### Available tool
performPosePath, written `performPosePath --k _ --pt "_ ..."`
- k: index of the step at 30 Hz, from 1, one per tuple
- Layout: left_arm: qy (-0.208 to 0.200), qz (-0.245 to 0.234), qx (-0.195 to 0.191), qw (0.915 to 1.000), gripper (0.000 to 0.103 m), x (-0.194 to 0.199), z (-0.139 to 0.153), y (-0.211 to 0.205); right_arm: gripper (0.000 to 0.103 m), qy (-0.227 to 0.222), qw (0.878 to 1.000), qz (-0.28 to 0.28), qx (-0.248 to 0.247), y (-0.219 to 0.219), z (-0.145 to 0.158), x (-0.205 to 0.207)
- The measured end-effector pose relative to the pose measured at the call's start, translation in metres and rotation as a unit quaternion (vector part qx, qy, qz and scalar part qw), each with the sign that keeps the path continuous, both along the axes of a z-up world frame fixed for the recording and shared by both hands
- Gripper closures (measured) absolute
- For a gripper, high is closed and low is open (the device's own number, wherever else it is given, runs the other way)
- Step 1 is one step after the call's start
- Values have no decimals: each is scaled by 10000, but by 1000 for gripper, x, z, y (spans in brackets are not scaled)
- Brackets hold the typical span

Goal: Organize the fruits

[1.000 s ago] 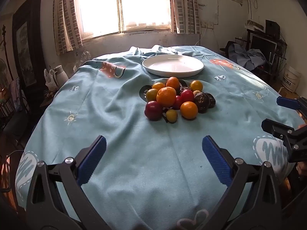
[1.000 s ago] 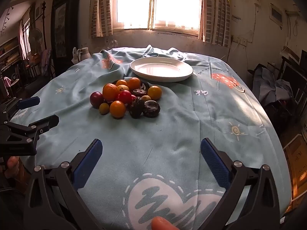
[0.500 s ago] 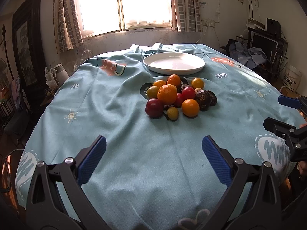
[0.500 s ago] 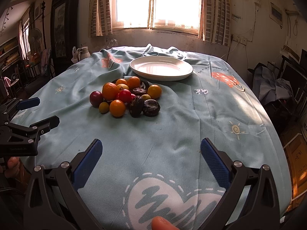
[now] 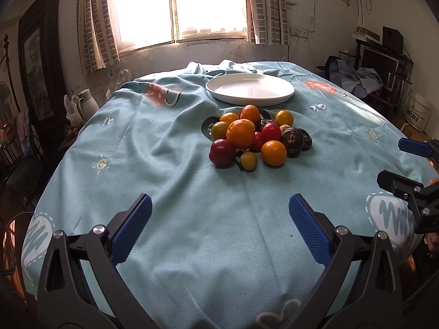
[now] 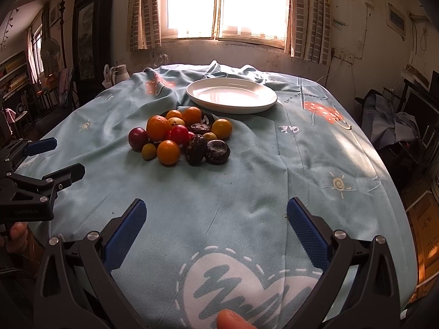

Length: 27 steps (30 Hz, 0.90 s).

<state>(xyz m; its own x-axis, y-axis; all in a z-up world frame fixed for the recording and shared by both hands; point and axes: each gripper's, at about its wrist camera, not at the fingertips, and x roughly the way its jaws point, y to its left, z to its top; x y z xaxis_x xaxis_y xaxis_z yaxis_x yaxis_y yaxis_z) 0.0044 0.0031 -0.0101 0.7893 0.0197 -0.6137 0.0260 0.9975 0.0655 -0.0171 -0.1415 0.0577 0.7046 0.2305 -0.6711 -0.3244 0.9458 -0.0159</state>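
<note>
We find both grippers held low over the near edge of a table draped in a light blue patterned cloth (image 5: 170,142). The left gripper (image 5: 219,213) fills the lower part of the left wrist view, its two blue-padded fingers (image 5: 131,227) spread wide apart with nothing between them but bare cloth. The right gripper (image 6: 216,213) occupies the lower part of the right wrist view in the same attitude, its fingers (image 6: 307,230) likewise well apart and empty. Each gripper also shows at the edge of the other's view: the right one at the right margin of the left wrist view, the left one at the left margin of the right wrist view.

The fruit pile (image 5: 258,139) sits on the cloth near the centre of the left wrist view, and centre left in the right wrist view, well apart from both grippers. We note several oranges, among them a large orange (image 5: 241,133) riding on top of the pile, a dark red plum (image 5: 222,153) at its left edge, small yellow-green fruits, and two dark wrinkled fruits (image 6: 205,149) at the right of the pile.

An empty white plate (image 5: 249,89) rests on the cloth just beyond the pile, in the upper centre of both views. It does not touch the fruit. A fingertip (image 6: 233,320) shows at the bottom edge of the right wrist view.
</note>
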Motion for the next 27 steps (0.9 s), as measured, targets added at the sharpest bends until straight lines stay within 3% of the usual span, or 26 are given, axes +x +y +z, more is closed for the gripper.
performPosePath --k 27 --pt "33 25 -3 10000 2 1 -4 1 1 23 10000 9 -49 2 -4 1"
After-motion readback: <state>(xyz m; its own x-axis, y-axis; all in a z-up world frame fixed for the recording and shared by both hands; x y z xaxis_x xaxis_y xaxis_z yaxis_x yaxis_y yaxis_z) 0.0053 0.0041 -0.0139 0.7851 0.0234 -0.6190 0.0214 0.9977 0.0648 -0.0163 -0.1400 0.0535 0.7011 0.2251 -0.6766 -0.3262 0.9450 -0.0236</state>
